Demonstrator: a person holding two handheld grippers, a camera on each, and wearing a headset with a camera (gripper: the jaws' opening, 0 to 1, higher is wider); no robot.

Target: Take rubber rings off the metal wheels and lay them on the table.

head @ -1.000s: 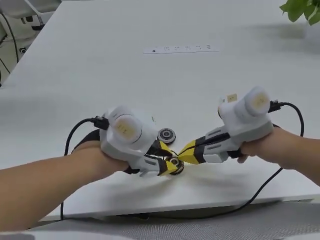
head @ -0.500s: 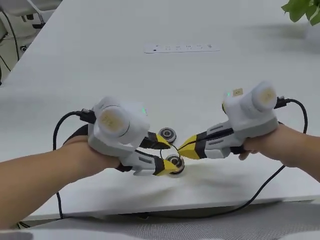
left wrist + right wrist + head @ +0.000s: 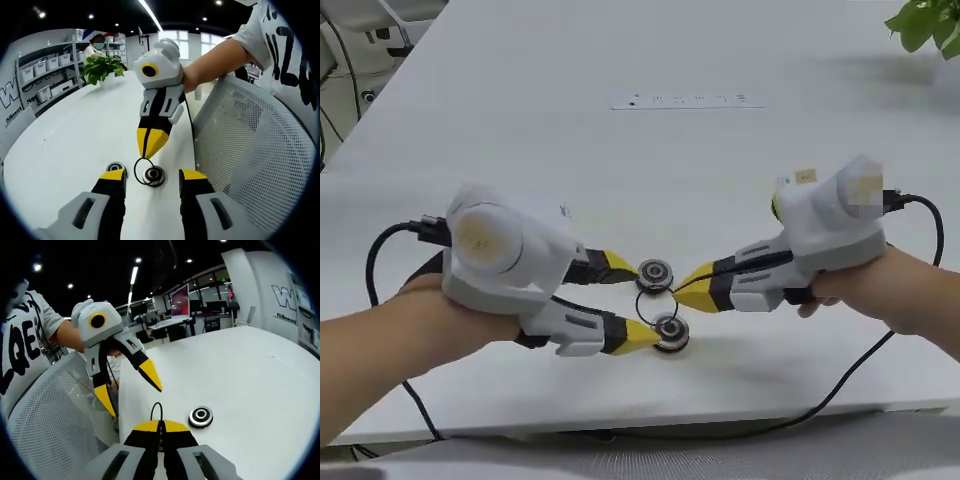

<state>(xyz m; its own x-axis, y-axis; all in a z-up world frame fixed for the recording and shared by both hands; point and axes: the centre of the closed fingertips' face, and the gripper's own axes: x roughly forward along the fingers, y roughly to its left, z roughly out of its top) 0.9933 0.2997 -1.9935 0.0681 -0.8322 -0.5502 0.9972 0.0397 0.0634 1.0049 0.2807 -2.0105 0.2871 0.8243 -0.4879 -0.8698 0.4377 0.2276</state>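
Two metal wheels (image 3: 654, 272), one rubber ring (image 3: 135, 171), one left gripper (image 3: 646, 303), one right gripper (image 3: 682, 290), one power strip (image 3: 686, 99), one plant (image 3: 925, 22).

Far half of the surface (image 3: 520, 130) is free, except a socket strip (image 3: 685, 99) and a plant (image 3: 925, 22) at the far right corner. Near the front edge, two metal wheels (image 3: 654, 274) and a rubber ring (image 3: 134, 172) occupy the gap between left hand-held gripper (image 3: 642, 303) and right hand-held gripper (image 3: 682, 291).

Two metal wheels (image 3: 654, 272) flat on the table (image 3: 520, 120), thin black rubber ring (image 3: 638, 300) between them, in right tongs (image 3: 678, 290).
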